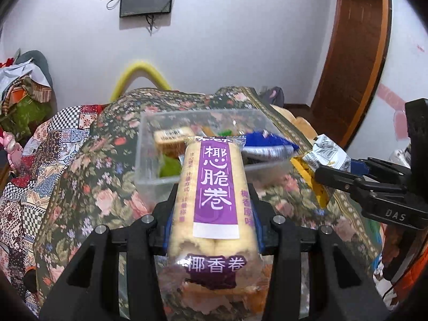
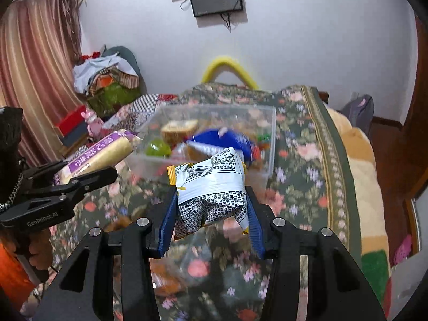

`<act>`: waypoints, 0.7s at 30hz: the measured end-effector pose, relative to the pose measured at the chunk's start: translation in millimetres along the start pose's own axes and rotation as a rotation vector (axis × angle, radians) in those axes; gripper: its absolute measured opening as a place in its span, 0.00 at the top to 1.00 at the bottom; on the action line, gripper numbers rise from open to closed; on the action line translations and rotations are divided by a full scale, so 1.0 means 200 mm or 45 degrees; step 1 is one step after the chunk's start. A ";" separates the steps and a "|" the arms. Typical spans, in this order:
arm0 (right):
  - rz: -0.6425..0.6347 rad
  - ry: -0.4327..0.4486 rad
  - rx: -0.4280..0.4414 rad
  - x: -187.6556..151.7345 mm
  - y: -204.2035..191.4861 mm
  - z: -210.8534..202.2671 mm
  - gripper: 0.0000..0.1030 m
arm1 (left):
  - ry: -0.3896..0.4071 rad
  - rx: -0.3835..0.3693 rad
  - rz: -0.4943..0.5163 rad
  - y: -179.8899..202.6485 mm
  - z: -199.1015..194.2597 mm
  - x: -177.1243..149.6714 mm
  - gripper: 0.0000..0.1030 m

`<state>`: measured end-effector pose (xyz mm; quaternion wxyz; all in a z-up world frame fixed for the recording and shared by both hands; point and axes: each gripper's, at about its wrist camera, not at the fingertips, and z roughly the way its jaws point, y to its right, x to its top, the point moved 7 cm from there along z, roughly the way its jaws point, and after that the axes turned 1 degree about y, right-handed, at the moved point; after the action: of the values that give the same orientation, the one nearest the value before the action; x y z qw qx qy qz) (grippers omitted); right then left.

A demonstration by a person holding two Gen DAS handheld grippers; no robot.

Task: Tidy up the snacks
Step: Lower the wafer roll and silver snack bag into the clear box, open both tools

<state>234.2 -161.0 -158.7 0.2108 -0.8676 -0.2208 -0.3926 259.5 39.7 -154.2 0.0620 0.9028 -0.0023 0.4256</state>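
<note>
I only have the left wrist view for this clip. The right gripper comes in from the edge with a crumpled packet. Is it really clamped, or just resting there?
Observer: Clamped. In the right wrist view the right gripper pinches the white and yellow packet between both blue pads, and the packet is creased at the grip.
Operator: Anything beside the clear bin on its far right that I miss?
Observer: Only the floral bedspread up to its striped border, then a tan blanket.
Operator: What is off to my left?
Observer: A pink curtain hangs past the clothes pile; the left wrist view cuts it off.
</note>
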 end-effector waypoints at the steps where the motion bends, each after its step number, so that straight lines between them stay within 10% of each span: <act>1: -0.005 0.011 0.001 0.02 -0.01 0.00 0.57 | 0.005 0.006 -0.009 -0.01 0.01 0.02 0.57; 21: -0.028 0.037 0.047 0.33 -0.06 0.33 0.57 | -0.090 0.060 -0.141 -0.24 0.50 0.24 0.57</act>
<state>305.0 -102.6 -145.3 0.2258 -0.8552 -0.2345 -0.4034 369.1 78.7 -185.0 0.0641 0.9172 0.0556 0.3893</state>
